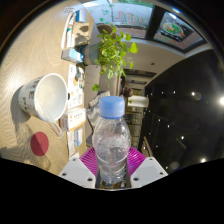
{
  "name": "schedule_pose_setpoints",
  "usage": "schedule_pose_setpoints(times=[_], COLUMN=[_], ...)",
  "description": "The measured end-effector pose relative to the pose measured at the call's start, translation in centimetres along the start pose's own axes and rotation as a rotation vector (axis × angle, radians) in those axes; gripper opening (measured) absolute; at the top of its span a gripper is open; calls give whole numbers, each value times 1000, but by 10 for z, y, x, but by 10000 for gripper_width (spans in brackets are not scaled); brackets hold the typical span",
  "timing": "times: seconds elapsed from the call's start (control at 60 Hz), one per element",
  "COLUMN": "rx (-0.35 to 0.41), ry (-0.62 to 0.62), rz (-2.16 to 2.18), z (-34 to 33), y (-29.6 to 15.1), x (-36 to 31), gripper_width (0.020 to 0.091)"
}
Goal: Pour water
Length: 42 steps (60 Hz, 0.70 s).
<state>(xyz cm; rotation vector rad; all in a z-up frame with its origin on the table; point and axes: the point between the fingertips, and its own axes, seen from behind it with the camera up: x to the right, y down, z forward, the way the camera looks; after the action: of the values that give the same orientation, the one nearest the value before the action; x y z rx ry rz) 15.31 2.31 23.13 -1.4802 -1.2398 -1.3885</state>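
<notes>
Tongs: the tongs (pixel 112 172) sit at the bottom middle of the frame, closest to the camera. Both fingers press on the water bottle and pinch it from the two sides.
Finger pads: the pink pads (pixel 91 160) show on the inner side of each finger, tight against the bottle.
Water bottle: the water bottle (pixel 111 140) is see-through plastic and stands upright in the middle of the frame, a bit below center. It fills the space between the fingers. You can see ribs on its side. How much water is inside is hard to tell.
Cap: a light blue cap (pixel 112 104) is on top of the bottle, near the center of the frame.
Cup: a white cup (pixel 42 97) with a handle is at the left middle of the frame. It is tipped so its open mouth faces the camera. It is well apart from the bottle.
Red circle: a small red round thing (pixel 39 144) is at the lower left, under the cup. What it is cannot be told.
Plant: a green leafy plant (pixel 113 52) is in the upper middle of the frame, behind the bottle.
Counter: the pale counter (pixel 25 60) fills the left side of the frame, around the cup.
Right side: the right part of the frame is dark, with a few small lights.
</notes>
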Motion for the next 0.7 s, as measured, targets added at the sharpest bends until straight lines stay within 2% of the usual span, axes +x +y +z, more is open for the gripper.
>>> schedule_pose_setpoints(times=[0.267, 0.383, 0.55, 0.7], rx=[89, 91, 98, 86], ry=[57, 34, 20, -34], rz=[-490, -541, -448, -106], z=[19, 22, 14, 2], y=[-35, -32, -31, -19], x=[-17, -25, -17, 10], gripper_width=[339, 338, 338, 339])
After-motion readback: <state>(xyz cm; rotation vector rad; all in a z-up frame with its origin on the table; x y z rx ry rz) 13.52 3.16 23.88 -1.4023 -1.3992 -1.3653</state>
